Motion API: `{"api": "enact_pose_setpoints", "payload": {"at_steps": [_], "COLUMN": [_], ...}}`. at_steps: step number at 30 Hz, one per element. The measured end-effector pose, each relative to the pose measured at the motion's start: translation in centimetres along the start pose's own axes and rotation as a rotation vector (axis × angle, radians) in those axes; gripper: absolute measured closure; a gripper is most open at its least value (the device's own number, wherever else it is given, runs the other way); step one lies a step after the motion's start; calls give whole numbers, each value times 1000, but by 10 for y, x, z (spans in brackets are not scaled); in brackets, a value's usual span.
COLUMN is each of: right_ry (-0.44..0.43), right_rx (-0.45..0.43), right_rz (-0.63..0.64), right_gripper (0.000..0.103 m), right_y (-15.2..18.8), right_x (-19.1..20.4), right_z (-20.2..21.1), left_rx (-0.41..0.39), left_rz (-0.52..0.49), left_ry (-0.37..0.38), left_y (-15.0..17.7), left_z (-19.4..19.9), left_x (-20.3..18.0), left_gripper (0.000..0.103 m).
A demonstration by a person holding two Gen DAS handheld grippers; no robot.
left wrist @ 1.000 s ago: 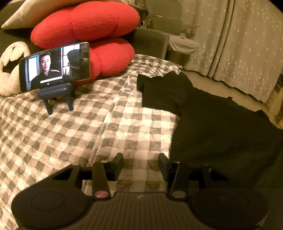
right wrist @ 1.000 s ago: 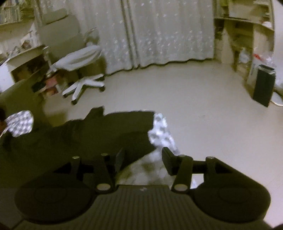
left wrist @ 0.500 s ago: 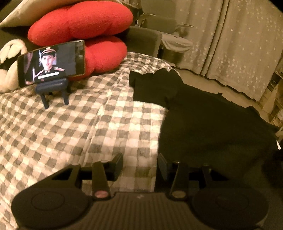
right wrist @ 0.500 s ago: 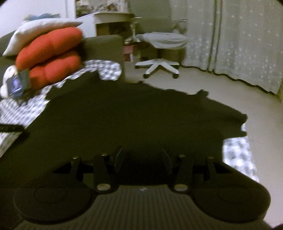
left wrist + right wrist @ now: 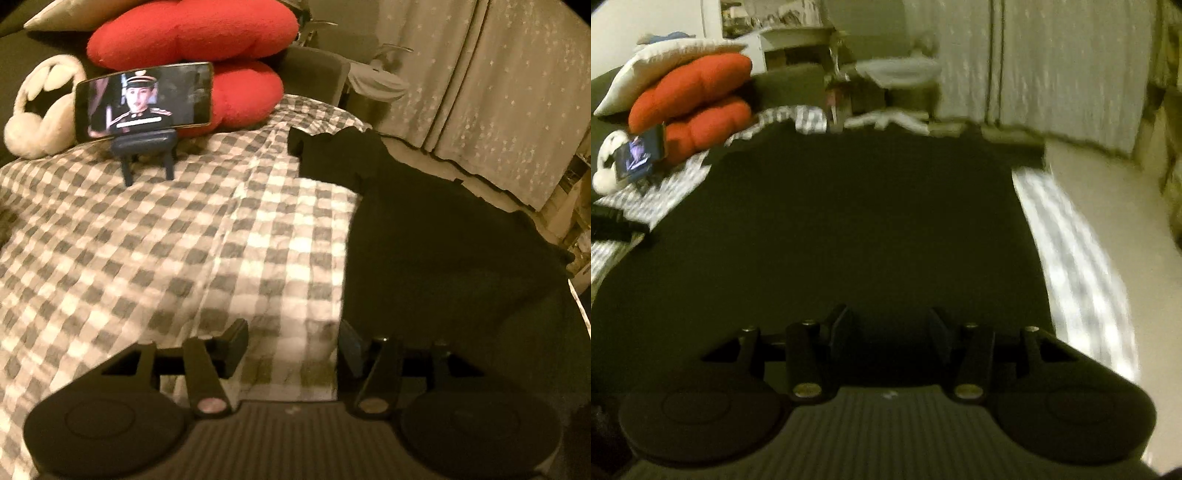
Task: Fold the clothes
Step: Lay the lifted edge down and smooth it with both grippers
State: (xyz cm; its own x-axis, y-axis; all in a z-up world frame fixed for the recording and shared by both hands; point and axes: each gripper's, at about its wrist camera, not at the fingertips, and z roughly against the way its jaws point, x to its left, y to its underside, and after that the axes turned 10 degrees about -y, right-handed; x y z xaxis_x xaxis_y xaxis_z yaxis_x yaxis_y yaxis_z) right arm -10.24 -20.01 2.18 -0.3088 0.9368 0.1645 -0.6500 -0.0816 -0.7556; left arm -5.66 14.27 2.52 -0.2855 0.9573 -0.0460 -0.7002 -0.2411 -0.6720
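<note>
Since a second ago your right gripper (image 5: 886, 334) has swung from the floor to sit over the black cloth garment (image 5: 849, 221), which lies spread flat on the grey-and-white checked bedcover (image 5: 166, 240). Its jaws stand apart with dark cloth showing between them; whether the pads touch it you cannot tell. Your left gripper (image 5: 291, 345) is opening, nothing clamped, its right finger at the garment's left edge. Beyond stand a phone on a dark stand (image 5: 144, 99) and red plush cushions (image 5: 192, 33).
</note>
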Motion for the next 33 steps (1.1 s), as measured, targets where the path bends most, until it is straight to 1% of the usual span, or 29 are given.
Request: {"api": "enact_pose_setpoints", "payload": {"at_steps": [1, 2, 4, 7, 9, 10, 12, 13, 17, 19, 21, 23, 26, 28, 29, 31, 33], "right_ry": [2, 18, 62, 150, 168, 180, 208, 210, 190, 212, 237, 186, 119, 60, 30, -9, -27], "right_rx": [6, 5, -6, -36, -37, -33, -31, -23, -7, 15, -3, -81, -150, -150, -144, -121, -102], "right_rz": [-15, -2, -4, -17, -89, -129, -147, -148, -233, -206, -167, -133, -15, 52, 62, 66, 111], "right_gripper": [51, 51, 51, 52, 56, 56, 56, 56, 56, 55, 53, 53, 53, 53, 53, 53, 53], "right_y": [11, 18, 34, 54, 65, 68, 70, 70, 69, 71, 69, 75, 65, 60, 58, 55, 58], "right_x": [-2, 0, 1, 4, -3, -7, -8, -4, -11, -4, 8, 18, 55, 79, 88, 102, 117], "right_z": [7, 13, 30, 46, 54, 55, 54, 53, 52, 49, 47, 59, 57, 46, 38, 18, -1], "left_rx": [-1, -1, 1, 25, 44, 44, 37, 35, 52, 52, 52, 50, 47, 47, 46, 44, 39], "left_rz": [2, 4, 9, 37, 46, 43, 35, 35, 54, 52, 50, 44, 31, 34, 32, 22, 12], "left_ry": [-1, -2, 1, 5, 7, 9, 16, 23, 35, 30, 26, 19, 18, 22, 21, 19, 20], "left_y": [1, 1, 3, 6, 9, 10, 11, 11, 12, 12, 13, 13, 13, 13, 13, 14, 14], "left_z": [2, 3, 6, 6, 5, 7, 10, 11, 10, 11, 11, 11, 11, 11, 11, 11, 12], "left_x": [2, 3, 6, 8, 7, 6, 6, 6, 11, 11, 12, 11, 10, 10, 10, 9, 9], "left_gripper": [46, 45, 45, 44, 44, 44, 44, 43, 43, 43, 43, 43, 43, 43, 43, 43, 43]}}
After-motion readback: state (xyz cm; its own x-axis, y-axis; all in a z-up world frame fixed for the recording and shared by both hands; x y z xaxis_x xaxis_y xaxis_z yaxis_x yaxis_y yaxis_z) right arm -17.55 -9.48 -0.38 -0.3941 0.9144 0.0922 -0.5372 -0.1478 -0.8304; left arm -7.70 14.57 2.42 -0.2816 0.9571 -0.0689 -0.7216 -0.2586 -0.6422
